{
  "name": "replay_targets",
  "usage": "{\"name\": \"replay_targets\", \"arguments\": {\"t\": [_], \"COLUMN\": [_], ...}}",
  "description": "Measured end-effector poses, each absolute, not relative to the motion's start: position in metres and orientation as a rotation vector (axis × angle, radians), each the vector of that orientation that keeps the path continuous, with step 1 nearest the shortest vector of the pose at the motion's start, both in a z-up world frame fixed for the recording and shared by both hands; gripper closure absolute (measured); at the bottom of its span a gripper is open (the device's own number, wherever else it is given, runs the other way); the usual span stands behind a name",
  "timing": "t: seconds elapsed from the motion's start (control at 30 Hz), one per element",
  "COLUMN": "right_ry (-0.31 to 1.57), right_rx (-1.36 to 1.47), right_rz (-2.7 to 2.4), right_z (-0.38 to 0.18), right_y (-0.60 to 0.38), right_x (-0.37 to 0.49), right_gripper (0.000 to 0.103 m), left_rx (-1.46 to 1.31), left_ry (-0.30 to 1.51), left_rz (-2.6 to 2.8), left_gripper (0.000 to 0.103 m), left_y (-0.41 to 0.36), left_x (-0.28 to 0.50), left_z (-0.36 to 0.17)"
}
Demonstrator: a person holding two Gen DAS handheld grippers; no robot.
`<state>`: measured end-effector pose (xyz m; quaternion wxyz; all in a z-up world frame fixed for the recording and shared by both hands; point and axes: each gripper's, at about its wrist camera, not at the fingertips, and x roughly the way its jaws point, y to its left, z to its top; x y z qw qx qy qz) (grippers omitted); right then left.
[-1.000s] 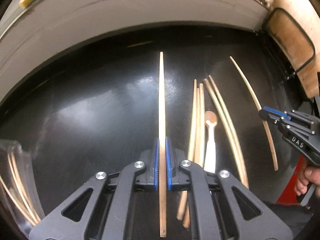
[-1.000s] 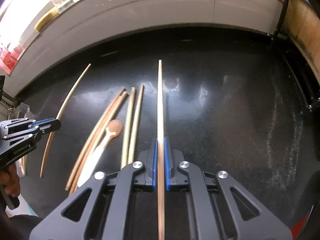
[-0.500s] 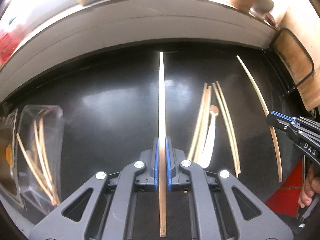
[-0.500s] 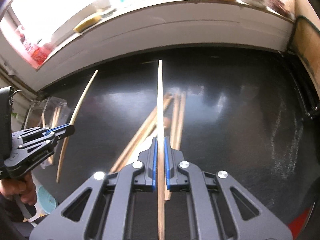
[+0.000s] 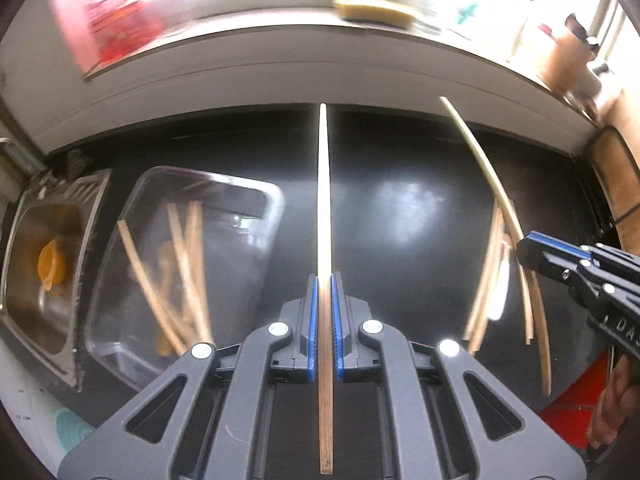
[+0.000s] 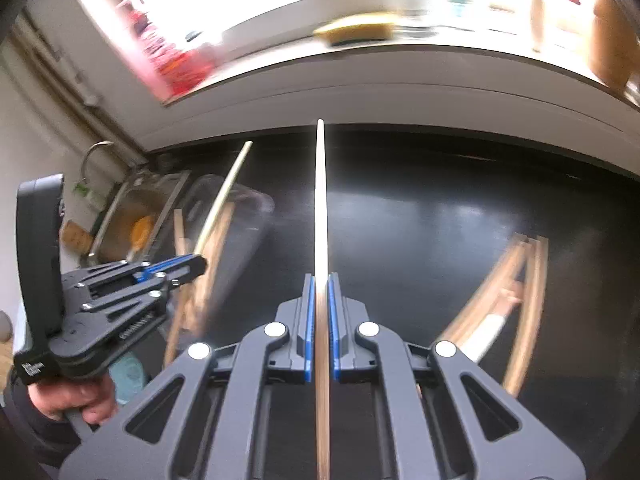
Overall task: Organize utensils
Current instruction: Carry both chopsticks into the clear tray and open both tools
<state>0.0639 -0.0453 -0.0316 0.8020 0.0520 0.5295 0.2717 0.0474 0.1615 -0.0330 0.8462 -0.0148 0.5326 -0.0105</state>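
My left gripper [image 5: 324, 280] is shut on a pale wooden chopstick [image 5: 324, 200] that points straight ahead over the black counter. Left of it stands a clear plastic container [image 5: 240, 196] with several chopsticks lying inside. My right gripper [image 6: 321, 278] is shut on a second chopstick [image 6: 320, 200]. In the left wrist view the right gripper [image 5: 522, 246] comes in from the right, and its chopstick [image 5: 480, 160] rises above a loose pile of chopsticks and a white spoon [image 5: 486, 280]. The right wrist view has that pile [image 6: 516, 280] at the right and the left gripper [image 6: 200, 262] over the container [image 6: 256, 204].
A steel sink [image 5: 24, 240] with an orange object lies left of the container. A white ledge along the back holds a yellow sponge [image 5: 372, 12] and a red packet [image 5: 108, 20]. A wooden board [image 5: 616, 176] stands at the right edge. A hand [image 6: 80, 400] grips the left tool.
Both grippers have risen and swung left, each still holding its chopstick. The container and sink have come into view, and the loose pile has slid to the right.
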Motion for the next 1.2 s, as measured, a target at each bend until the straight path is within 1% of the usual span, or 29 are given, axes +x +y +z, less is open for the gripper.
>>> {"name": "replay_targets", "arguments": {"t": [0.23,0.5,0.63,0.87,1.2], "right_ry": [1.170,1.232,1.293,1.395,1.436], "right_rx": [0.131,0.178,0.215,0.290,0.241], "right_rz": [0.717,0.762,0.742,0.708,0.687], "right_z": [-0.028,-0.038,-0.057,-0.092,-0.111], "right_y": [0.064,0.131,0.152,0.169,0.189], "right_x": [0.058,0.064,0.073,0.085,0.093], "right_gripper": [0.096,0.096,0.096,0.095,0.095], "left_rx": [-0.091,-0.179,-0.229,-0.366,-0.349], "left_ry": [1.117,1.152,1.183,1.253,1.284], "left_rz": [0.059,0.115,0.093,0.056,0.075], "left_gripper": [0.097,0.097,0.097,0.097,0.097], "left_y": [0.249,0.320,0.336,0.355,0.365], "left_x": [0.038,0.035,0.039,0.050,0.058], "left_z": [-0.025,-0.035,-0.051,-0.095,-0.115]}}
